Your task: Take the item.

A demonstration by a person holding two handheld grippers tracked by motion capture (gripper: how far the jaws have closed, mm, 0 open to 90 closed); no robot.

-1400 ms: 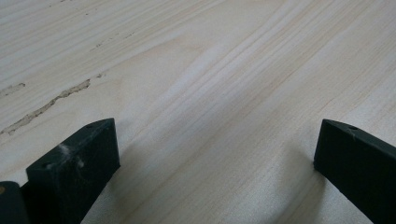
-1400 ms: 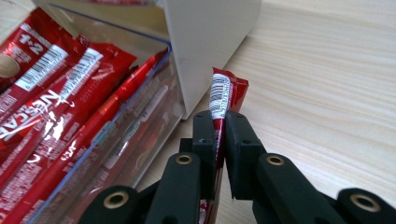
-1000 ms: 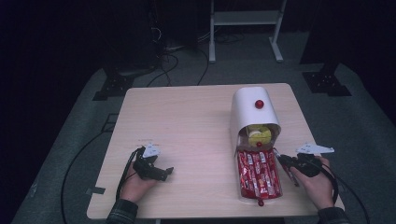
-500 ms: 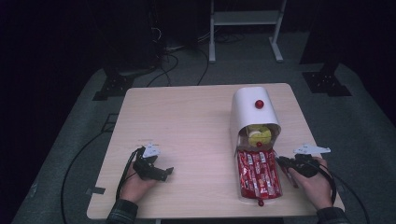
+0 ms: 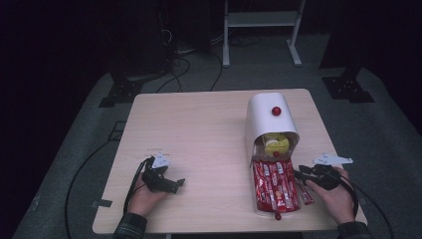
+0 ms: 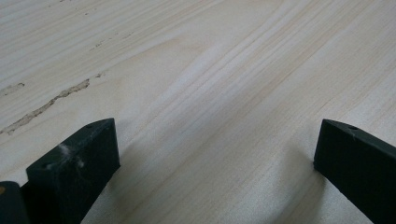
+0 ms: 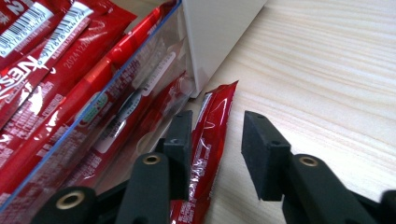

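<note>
Red sachet (image 7: 208, 135) lies between the right gripper's (image 7: 215, 154) just-opening jaws.

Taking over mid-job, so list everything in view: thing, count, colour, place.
table: one, pale wood, centre
box: one, white with red knob, table right, lid rolled open
yellow items: count unclear, inside box
tray: one, clear, pulled out toward person
sachets: many, red, in tray
loose sachet: one, red, on table beside tray
left gripper: black, open, over bare table
right gripper: black, jaws just opening, astride loose sachet
</note>
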